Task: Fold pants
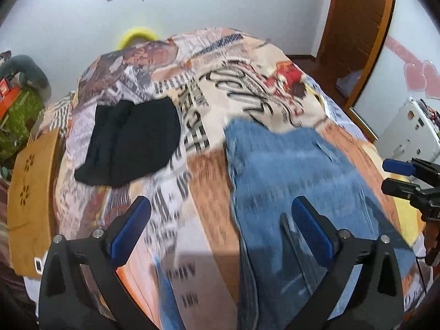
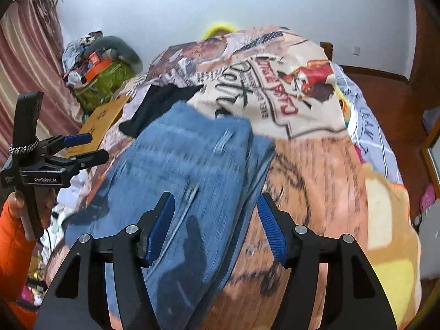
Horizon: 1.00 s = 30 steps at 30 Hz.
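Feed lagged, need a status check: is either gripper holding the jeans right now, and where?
Nothing is held. Left gripper and right gripper both hang open above the jeans, no fabric between the fingers.

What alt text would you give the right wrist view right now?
Blue jeans lie lengthwise on a bed's printed blanket, with the open, empty right gripper hovering above them. A black garment lies beyond, and the left gripper is at the left edge.

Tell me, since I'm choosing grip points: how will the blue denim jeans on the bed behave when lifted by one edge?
The blue denim jeans will probably drape and sag, since they lie limp in layers on the patterned bedspread. Denim looks thick, so likely heavyish. Unlikely to slip from ribbed pads.
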{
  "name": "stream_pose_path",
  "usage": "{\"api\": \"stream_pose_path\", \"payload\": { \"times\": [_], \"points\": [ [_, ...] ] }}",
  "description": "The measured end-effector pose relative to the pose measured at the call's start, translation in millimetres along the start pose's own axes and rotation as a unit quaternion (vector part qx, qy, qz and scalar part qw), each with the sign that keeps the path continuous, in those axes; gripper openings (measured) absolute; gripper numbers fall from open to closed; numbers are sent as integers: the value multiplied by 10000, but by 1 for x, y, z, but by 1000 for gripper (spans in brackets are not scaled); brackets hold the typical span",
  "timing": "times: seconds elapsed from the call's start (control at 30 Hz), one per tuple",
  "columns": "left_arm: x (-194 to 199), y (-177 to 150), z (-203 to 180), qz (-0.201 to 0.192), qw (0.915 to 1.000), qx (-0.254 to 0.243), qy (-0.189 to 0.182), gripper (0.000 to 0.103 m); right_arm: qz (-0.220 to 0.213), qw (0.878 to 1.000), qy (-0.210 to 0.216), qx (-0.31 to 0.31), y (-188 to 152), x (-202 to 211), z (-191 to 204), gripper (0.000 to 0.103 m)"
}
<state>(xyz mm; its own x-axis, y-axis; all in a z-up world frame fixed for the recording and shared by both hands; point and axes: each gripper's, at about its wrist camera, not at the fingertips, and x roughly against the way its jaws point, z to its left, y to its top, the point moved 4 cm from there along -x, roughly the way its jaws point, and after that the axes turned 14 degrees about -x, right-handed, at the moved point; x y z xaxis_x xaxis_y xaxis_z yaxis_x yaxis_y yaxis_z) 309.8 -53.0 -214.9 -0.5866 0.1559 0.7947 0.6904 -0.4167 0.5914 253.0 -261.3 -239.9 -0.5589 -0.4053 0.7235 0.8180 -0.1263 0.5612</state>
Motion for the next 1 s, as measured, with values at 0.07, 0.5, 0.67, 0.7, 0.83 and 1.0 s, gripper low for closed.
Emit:
{"api": "stream_pose_path", "payload": {
  "times": [0.07,0.5,0.67,0.7,0.83,1.0],
  "points": [
    [-10,11,2,-2,10000,-61,35,103,-19,10000,24,-43,12,-7,-3,59],
    [-86,45,-23,393,9969,-605,-323,103,480,9983,163,-304,51,-86,-22,58],
    [-101,45,-20,439,9972,-473,-378,103,604,9973,264,-328,50,-100,-24,37],
    [-105,44,-20,457,9972,-441,-400,103,588,9978,226,-213,49,-100,-23,33],
    [-117,43,-19,485,9975,-382,-344,103,485,9987,15,126,45,-100,-18,24],
    [-121,41,-16,498,9977,-279,-352,103,385,9985,-212,314,45,-103,-17,23]
  ]
}}
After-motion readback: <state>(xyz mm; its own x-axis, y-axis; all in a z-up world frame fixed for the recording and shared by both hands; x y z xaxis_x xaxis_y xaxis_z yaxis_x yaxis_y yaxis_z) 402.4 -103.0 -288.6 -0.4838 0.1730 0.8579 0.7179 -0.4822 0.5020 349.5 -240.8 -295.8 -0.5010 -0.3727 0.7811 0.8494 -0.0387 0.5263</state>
